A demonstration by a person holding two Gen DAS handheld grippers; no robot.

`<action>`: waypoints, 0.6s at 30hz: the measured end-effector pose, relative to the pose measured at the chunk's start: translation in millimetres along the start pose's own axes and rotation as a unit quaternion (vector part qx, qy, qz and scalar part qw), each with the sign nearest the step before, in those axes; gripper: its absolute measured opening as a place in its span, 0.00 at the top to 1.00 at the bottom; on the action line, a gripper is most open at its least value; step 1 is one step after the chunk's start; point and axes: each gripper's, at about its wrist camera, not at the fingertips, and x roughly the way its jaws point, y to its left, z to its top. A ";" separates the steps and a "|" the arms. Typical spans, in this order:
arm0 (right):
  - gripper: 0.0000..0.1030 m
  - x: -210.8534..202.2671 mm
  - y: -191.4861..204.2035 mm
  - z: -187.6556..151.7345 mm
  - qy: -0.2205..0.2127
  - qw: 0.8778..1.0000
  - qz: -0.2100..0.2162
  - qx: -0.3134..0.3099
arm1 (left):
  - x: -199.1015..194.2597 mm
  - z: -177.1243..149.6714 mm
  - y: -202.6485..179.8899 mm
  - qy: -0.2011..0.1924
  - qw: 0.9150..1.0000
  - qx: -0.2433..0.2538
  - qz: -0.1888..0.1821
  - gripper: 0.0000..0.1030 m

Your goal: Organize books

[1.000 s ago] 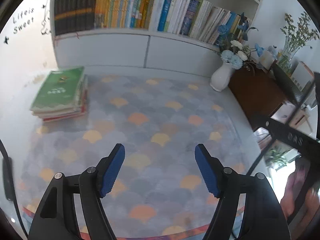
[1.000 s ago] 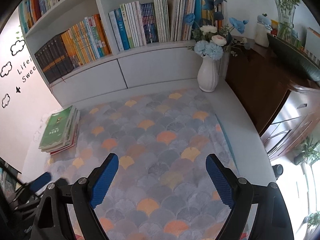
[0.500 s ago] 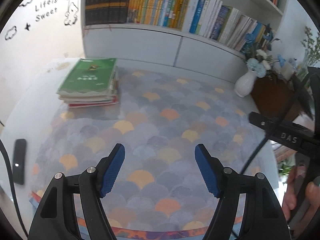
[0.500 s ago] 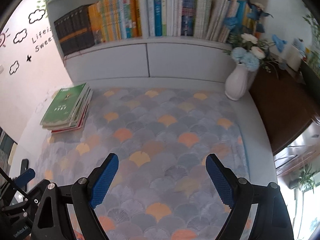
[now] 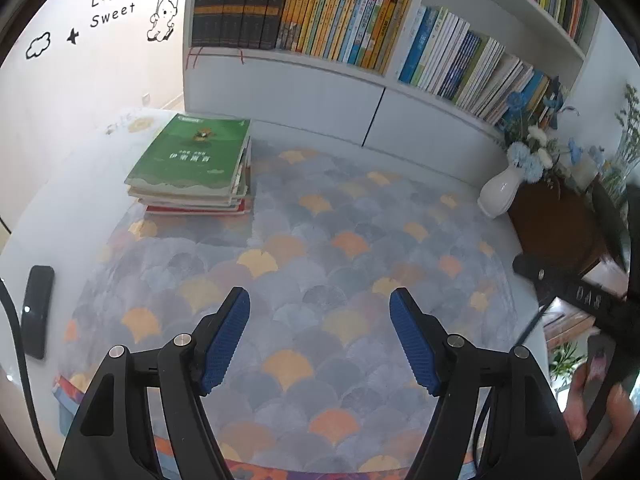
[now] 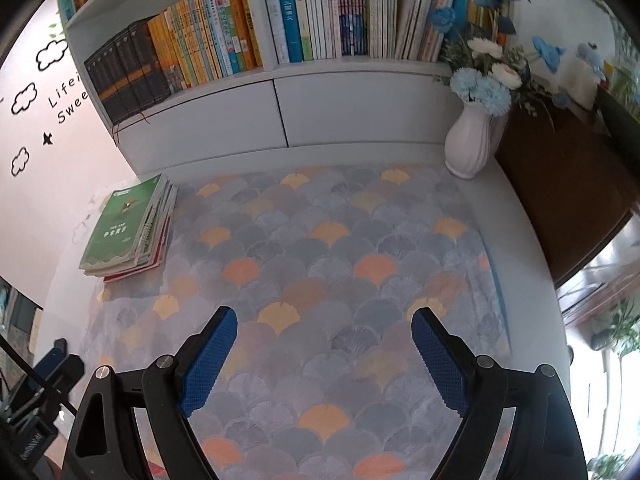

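Note:
A stack of books (image 5: 192,168) with a green cover on top lies flat at the far left of the patterned table mat (image 5: 320,272). The right wrist view shows the same stack (image 6: 128,228) at the left. Behind the table a white bookshelf (image 5: 320,68) holds rows of upright books. My left gripper (image 5: 320,312) hovers open over the mat's near part, well short of the stack, nothing between its blue pads. My right gripper (image 6: 324,328) is open too, above the mat's middle front, empty.
A white vase of blue and white flowers (image 6: 470,140) stands at the table's back right, beside a dark wooden cabinet (image 6: 560,184). A black phone (image 5: 38,304) lies at the table's left edge. A hand (image 5: 592,400) holding the other gripper shows at lower right.
Both views have swung so the book stack sits nearer the middle and larger in the left wrist view. The phone came into sight at the left. Both grippers kept the same opening.

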 end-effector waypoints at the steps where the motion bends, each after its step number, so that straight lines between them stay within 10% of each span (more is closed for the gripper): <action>1: 0.15 -2.5 0.8 -1.1 -0.001 1.000 0.004 0.001 | -1.0 1.6 -1.2 -0.004 1.000 -0.002 -0.003 0.31; 18: 0.15 -44.0 -28.1 -15.1 -0.053 0.997 -0.032 0.046 | 6.5 37.4 -74.8 -0.020 0.995 0.091 -0.037 0.31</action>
